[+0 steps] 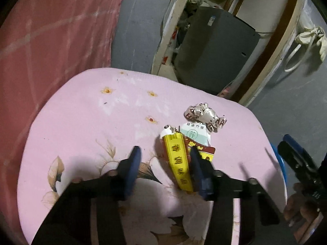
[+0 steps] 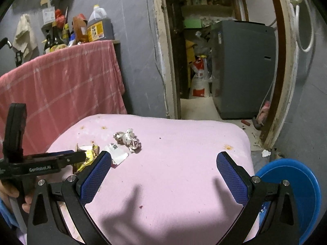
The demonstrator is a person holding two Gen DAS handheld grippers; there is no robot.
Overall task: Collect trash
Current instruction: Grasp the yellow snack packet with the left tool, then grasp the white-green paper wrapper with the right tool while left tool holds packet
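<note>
A pile of trash lies on the pink flowered cushion (image 1: 92, 122): a yellow wrapper (image 1: 177, 159), a red wrapper (image 1: 204, 150), a white and green packet (image 1: 195, 133) and a crumpled white wrapper with red letters (image 1: 204, 115). My left gripper (image 1: 164, 150) straddles the yellow wrapper. Its right finger is against the wrapper, while the left finger stands apart from it. In the right wrist view one left finger (image 2: 69, 157) lies over the yellow wrapper (image 2: 87, 157). My right gripper (image 2: 164, 157) is open over bare cushion, to the right of the crumpled wrapper (image 2: 128, 138).
A blue bin (image 2: 290, 183) stands on the floor at the cushion's right corner. A pink checked cloth (image 2: 61, 85) hangs at the left, with bottles (image 2: 98, 26) above it. Behind the cushion a doorway holds a grey appliance (image 2: 243, 67) and a sack (image 2: 199, 81).
</note>
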